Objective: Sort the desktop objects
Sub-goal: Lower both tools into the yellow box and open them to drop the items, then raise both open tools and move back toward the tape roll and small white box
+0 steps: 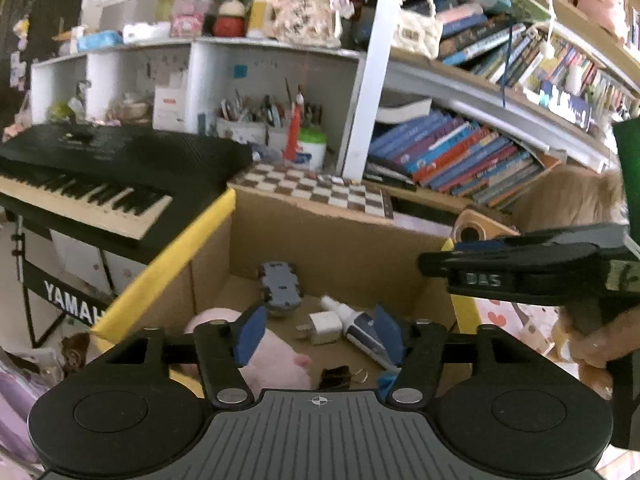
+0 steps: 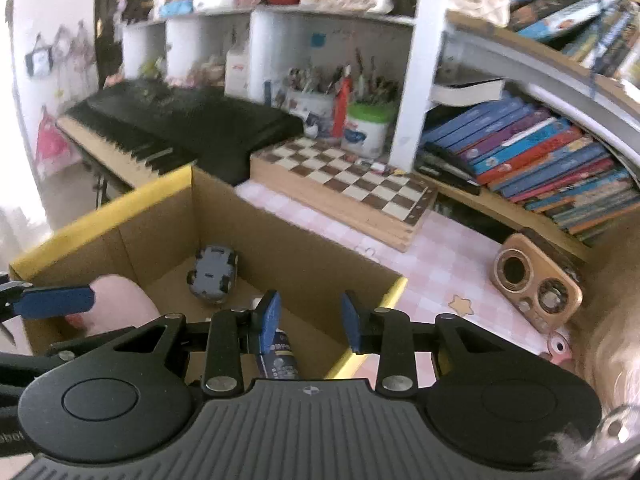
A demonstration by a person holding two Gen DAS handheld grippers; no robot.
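A cardboard box (image 1: pixel 320 220) with yellow-taped rims holds a grey toy car (image 1: pixel 280 288), a pink plush (image 1: pixel 276 364), a white charger (image 1: pixel 326 326), a white-and-blue tube (image 1: pixel 358 322) and a black binder clip (image 1: pixel 336 376). My left gripper (image 1: pixel 320 334) is open and empty above the box. My right gripper (image 2: pixel 310 322) is open and empty over the box's right rim (image 2: pixel 362 340); it shows from the side in the left wrist view (image 1: pixel 436 264). The car (image 2: pixel 212 274), plush (image 2: pixel 120 300) and tube (image 2: pixel 278 360) show in the right wrist view.
A chessboard (image 2: pixel 348 184) lies behind the box on a pink checked tablecloth (image 2: pixel 440 264). A wooden radio (image 2: pixel 536 284) and a small pink toy (image 2: pixel 558 346) lie to the right. A Yamaha keyboard (image 1: pixel 80 176), pen pots (image 2: pixel 366 126) and shelves of books (image 2: pixel 540 160) stand behind.
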